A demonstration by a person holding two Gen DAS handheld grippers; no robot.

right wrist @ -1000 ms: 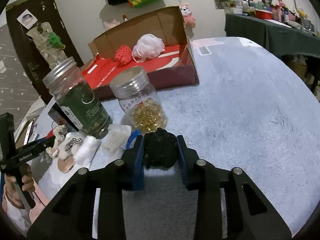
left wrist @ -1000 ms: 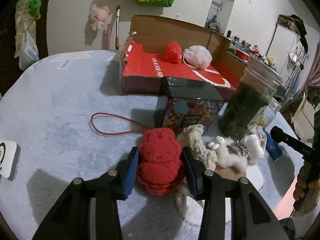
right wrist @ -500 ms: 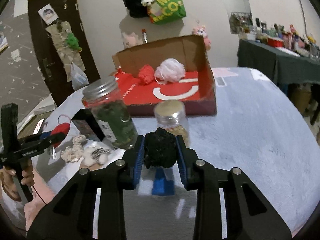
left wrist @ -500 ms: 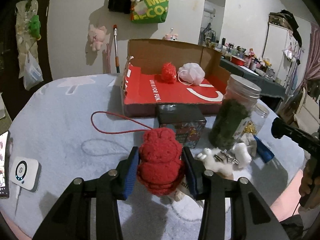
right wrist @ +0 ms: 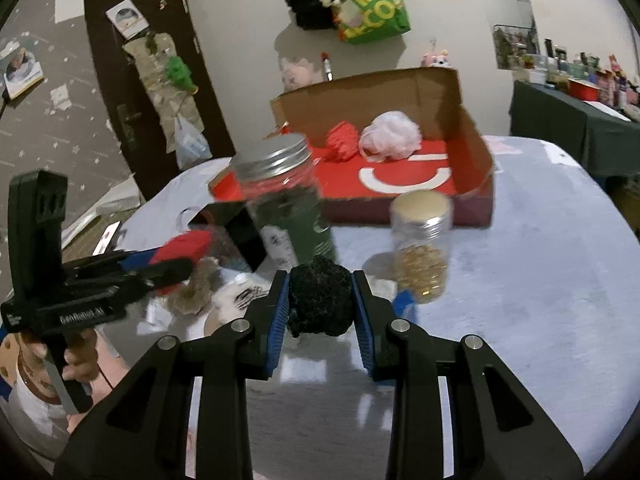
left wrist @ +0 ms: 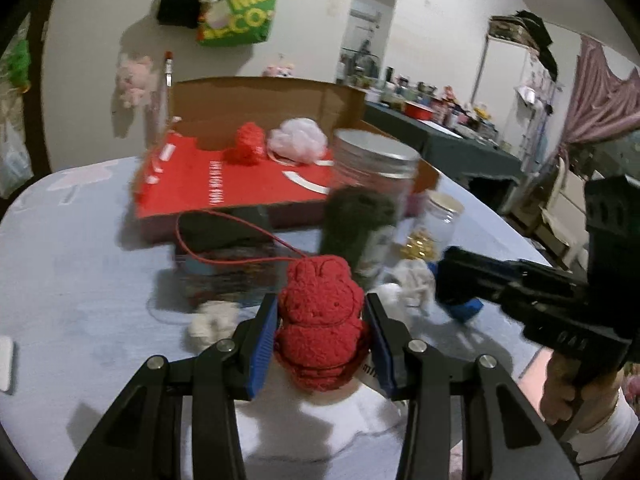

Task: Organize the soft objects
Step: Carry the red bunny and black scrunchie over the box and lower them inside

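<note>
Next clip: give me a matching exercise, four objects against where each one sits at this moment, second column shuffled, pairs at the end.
Things:
1. red plush toy
2. black fuzzy ball
3. pink mesh pouf
4. gold-bead jar

Places:
A. standing on the table in front of the box
B. clamped in the right hand-held gripper
C. lying in the cardboard box
D. clamped in the left hand-held gripper

Pairs: 1-D, 2-B, 3-C, 4-A
</note>
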